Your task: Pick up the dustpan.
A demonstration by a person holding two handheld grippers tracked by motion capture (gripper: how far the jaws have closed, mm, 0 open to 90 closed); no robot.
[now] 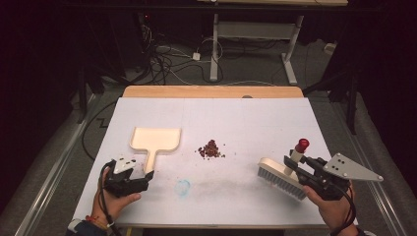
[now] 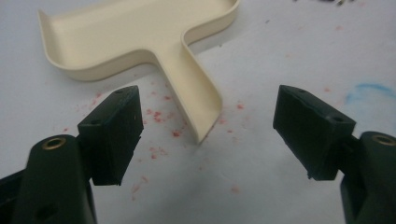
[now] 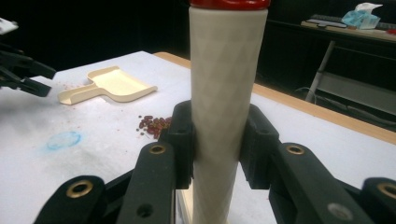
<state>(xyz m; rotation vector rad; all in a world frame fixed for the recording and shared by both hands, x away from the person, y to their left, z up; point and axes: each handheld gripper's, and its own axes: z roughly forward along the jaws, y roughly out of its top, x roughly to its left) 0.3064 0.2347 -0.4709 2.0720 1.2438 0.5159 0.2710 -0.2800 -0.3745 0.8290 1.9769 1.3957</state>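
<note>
While the right gripper point(image 3: 215, 154) squeezes the brush point(image 1: 281, 175) handle near the table's point(image 1: 246, 118) right edge, the left gripper point(image 2: 208, 135) gapes wide by the dustpan point(image 2: 140, 37) handle, no writing anywhere.

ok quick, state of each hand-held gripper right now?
Left hand-held gripper: open, jaws either side of the dustpan handle end, not touching.
Right hand-held gripper: closed on the brush handle.

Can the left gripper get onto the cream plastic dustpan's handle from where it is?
Probably yes. The left gripper is open, its jaws standing either side of the tip of the cream plastic dustpan handle, with bare white table between and nothing in the way.
</note>
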